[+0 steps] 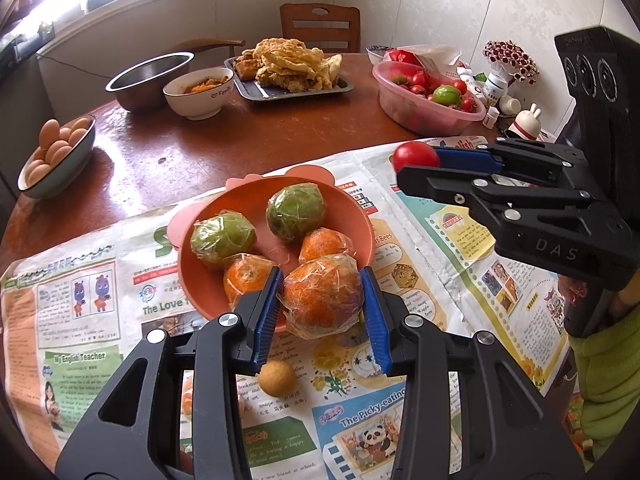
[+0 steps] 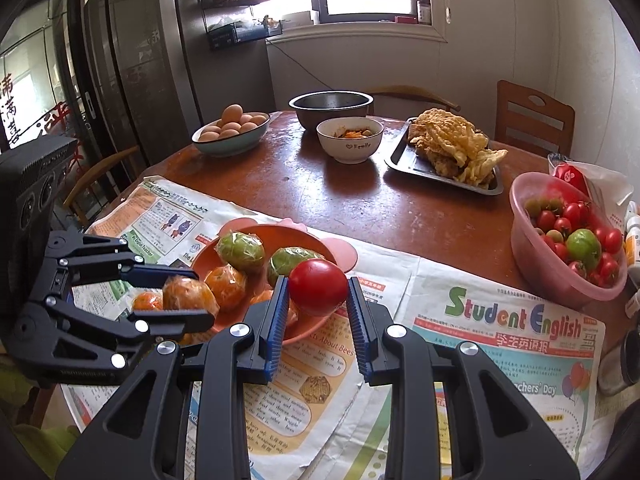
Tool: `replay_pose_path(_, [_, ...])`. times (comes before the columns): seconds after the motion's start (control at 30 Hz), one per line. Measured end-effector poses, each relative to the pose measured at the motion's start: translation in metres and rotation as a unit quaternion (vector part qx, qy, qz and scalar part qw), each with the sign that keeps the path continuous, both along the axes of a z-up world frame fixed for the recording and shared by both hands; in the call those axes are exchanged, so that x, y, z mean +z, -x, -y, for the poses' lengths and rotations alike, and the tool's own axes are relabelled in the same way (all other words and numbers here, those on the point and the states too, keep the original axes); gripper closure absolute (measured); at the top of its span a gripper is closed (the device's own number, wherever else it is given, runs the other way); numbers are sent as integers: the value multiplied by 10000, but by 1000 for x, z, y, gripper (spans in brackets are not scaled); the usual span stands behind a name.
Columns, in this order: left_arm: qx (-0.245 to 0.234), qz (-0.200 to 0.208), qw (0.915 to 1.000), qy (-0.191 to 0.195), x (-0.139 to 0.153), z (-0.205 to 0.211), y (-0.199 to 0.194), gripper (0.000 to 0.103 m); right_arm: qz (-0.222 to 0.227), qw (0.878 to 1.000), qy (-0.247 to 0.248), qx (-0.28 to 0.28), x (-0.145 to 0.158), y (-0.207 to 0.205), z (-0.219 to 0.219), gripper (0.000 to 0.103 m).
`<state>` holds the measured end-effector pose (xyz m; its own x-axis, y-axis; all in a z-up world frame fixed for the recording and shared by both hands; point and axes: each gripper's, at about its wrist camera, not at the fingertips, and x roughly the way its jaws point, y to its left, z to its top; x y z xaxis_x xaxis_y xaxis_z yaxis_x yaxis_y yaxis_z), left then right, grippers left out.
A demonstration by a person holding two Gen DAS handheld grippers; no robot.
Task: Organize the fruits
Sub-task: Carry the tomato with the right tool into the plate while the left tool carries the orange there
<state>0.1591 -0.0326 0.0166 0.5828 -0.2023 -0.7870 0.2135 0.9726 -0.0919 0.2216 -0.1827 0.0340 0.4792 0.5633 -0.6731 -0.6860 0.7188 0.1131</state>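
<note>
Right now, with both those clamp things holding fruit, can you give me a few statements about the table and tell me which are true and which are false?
1. The left gripper holds a plastic-wrapped orange. True.
2. The right gripper holds a green fruit. False: it holds a red tomato.
3. The orange bowl contains two wrapped green fruits and wrapped oranges. True.
4. The bowl of eggs sits on the newspaper. False: it rests on the bare wooden table.
5. The pink basin holds only eggs. False: it holds small tomatoes and one green fruit.
</note>
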Motion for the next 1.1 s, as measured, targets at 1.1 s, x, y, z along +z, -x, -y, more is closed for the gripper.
replay_pose_path(1.1, [-14,-194,9998,-37,-29,-3,-22,72,-421,9984,292,254,-39,-25,-30,75])
